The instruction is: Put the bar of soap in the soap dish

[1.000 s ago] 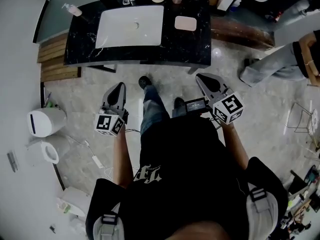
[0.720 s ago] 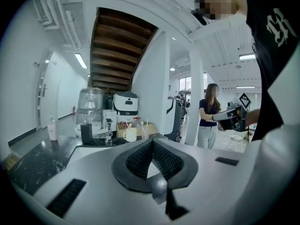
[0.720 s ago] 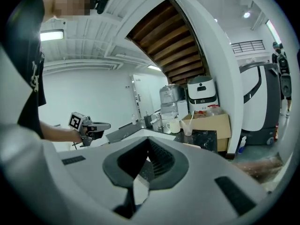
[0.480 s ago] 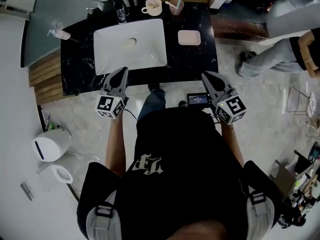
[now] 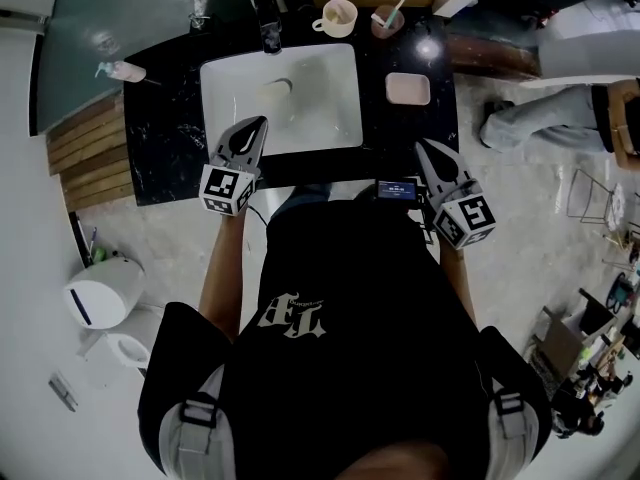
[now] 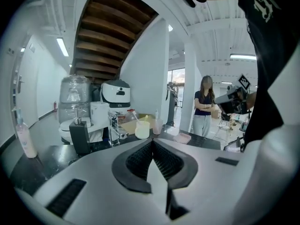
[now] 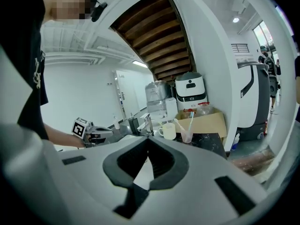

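Soap bar [image 5: 273,96] in sink [image 5: 335,128], just beyond left tool [image 5: 261,122]; left and right tool [image 5: 424,147] pressed together.

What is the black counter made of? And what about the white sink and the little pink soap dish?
The countertop looks like polished black stone, maybe marble: it has thin white veins and a shiny spot of reflected light. The sink looks like glossy white ceramic, smooth and bright all over. The soap dish is pale pink with a duller surface, perhaps plastic or ceramic; from here I can't tell which.

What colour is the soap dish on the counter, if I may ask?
Soap dish: pale pink, best in head view.
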`<move>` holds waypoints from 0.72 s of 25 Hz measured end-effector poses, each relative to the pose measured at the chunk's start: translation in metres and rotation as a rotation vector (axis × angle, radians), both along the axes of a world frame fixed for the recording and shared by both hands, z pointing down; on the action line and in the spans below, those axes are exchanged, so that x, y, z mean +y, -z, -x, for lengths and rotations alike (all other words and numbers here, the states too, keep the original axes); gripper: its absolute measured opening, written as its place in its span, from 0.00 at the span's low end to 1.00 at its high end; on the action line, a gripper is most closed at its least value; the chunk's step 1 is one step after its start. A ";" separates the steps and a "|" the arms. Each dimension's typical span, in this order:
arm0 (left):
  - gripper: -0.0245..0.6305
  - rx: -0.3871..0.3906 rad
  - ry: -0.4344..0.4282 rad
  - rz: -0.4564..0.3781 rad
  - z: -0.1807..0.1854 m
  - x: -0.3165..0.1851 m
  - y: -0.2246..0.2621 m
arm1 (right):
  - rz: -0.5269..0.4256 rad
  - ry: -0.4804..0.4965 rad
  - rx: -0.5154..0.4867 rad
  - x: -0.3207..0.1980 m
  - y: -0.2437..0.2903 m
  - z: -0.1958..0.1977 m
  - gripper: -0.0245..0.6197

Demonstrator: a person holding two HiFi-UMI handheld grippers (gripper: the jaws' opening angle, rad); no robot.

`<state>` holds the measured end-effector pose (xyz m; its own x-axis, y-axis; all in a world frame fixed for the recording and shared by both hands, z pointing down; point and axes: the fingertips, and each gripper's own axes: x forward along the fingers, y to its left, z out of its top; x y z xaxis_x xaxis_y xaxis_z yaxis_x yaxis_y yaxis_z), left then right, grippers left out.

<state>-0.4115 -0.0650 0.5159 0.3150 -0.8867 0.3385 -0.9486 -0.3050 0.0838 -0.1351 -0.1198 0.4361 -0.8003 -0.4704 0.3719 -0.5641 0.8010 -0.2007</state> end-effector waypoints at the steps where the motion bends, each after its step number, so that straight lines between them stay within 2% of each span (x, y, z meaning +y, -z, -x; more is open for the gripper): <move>1: 0.05 -0.005 -0.007 0.006 0.006 -0.002 -0.006 | 0.001 -0.005 0.007 -0.001 -0.001 0.006 0.05; 5: 0.05 -0.033 -0.071 0.050 0.021 -0.015 -0.033 | 0.002 -0.031 0.039 0.000 -0.004 0.022 0.05; 11: 0.05 -0.122 -0.243 0.149 0.024 -0.040 -0.085 | 0.029 -0.120 0.067 0.007 -0.013 0.018 0.05; 16: 0.06 -0.187 -0.305 0.241 0.025 -0.064 -0.133 | 0.047 -0.168 0.067 0.007 -0.019 0.011 0.05; 18: 0.11 -0.214 -0.324 0.288 0.027 -0.071 -0.156 | 0.053 -0.177 0.077 0.005 -0.024 0.010 0.05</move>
<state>-0.4382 -0.1355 0.6716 0.4559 -0.6147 0.6436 -0.8137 -0.5809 0.0216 -0.1449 -0.1145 0.4603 -0.6750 -0.5797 0.4564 -0.7107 0.6770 -0.1911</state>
